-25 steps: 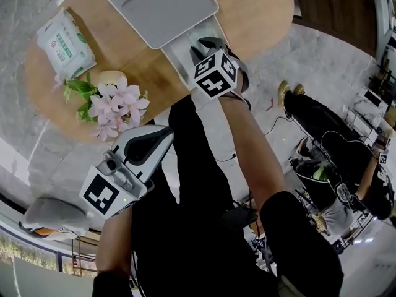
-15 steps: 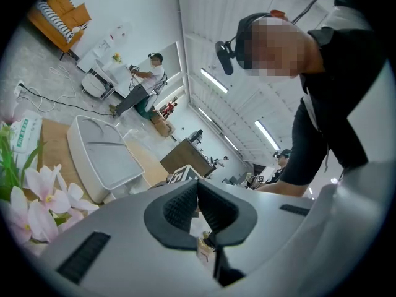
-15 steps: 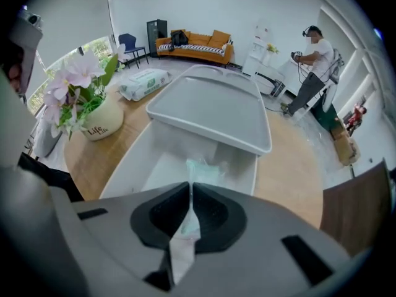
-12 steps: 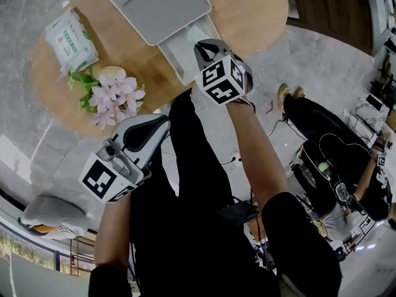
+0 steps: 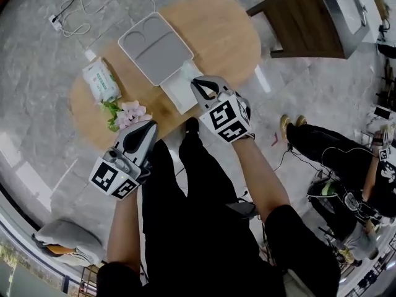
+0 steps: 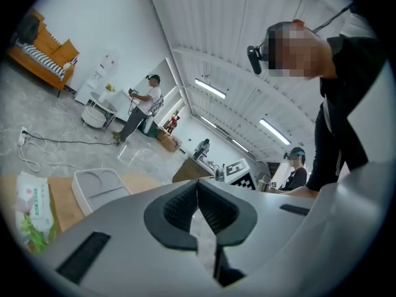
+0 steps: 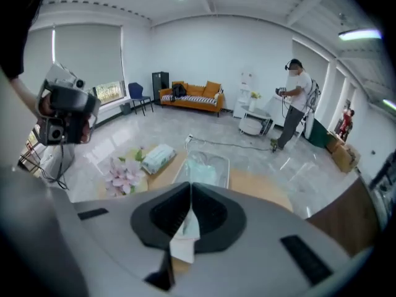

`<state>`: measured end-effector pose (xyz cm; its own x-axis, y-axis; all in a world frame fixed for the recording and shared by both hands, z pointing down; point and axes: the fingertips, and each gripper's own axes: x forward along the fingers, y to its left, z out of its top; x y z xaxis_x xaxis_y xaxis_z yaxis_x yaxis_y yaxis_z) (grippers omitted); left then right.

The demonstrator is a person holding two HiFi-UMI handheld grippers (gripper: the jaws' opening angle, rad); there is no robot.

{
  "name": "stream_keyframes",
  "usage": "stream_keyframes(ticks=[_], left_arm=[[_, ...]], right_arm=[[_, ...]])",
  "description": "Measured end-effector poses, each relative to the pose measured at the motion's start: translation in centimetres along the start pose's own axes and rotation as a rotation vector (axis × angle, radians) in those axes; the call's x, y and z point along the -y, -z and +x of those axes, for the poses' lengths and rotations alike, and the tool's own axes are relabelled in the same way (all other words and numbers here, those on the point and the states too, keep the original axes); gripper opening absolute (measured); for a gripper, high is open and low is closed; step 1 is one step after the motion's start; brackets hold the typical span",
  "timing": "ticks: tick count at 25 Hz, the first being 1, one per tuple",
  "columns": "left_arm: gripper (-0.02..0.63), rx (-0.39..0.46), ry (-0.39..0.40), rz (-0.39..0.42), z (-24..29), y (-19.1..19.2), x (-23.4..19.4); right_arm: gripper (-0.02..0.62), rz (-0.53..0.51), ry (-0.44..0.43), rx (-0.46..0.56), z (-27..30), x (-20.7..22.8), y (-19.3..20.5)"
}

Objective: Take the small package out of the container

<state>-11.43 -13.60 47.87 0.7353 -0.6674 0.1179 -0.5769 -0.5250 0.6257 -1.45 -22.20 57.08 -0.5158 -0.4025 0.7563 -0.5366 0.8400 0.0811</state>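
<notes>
A clear container (image 5: 176, 88) stands on the wooden table, with a pale teal small package (image 7: 199, 169) lying in it. My right gripper (image 5: 199, 82) hangs over the container's near right edge. Its jaws are closing and stand almost together (image 7: 190, 187), with a thin white-and-teal edge of the package between the pads. The rest of the package lies just ahead of the tips. My left gripper (image 5: 137, 133) is shut with nothing in it (image 6: 198, 183). It is held off the table's near edge, by the flowers.
The container's grey lid (image 5: 154, 47) lies just beyond the container. A green-and-white tissue pack (image 5: 102, 80) and pink flowers (image 5: 129, 113) sit at the table's left. A dark wooden cabinet (image 5: 303, 20) stands at the far right. People (image 7: 296, 101) stand across the room.
The head view has pulled back, so the whole table and more floor show. The right gripper stays at the container's near end, the left one by the flowers.
</notes>
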Motion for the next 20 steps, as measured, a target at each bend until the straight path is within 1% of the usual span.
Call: stream_keyframes(ticks=[4,9,11,15,18,20], left_arm=[[0.018,0.029,-0.012,0.058,-0.5,-5.3,4.1],[0.018,0.079,-0.007,0.185,0.6,-12.9,8.2],[0.018,0.093,0.0,0.233,1.0,-15.6,10.1],[0.018,0.107,0.033,0.321,1.4,-19.5,14.8],[0.018,0.131,0.044,0.376,1.2,-22.8,18.3],[0.018,0.147,0.062,0.414,1.0,-24.2,20.5]], right_arm=[[0.02,-0.016,0.01,0.143,-7.9,0.3,-6.9],[0.02,-0.059,0.026,0.355,-17.3,1.9,-15.8],[0.02,-0.068,0.03,0.427,-21.2,2.2,-18.5],[0.02,-0.057,0.034,0.54,-29.5,1.9,-21.4],[0.02,-0.065,0.002,0.621,-34.0,1.3,-22.8],[0.02,-0.077,-0.017,0.671,-36.6,0.9,-22.9]])
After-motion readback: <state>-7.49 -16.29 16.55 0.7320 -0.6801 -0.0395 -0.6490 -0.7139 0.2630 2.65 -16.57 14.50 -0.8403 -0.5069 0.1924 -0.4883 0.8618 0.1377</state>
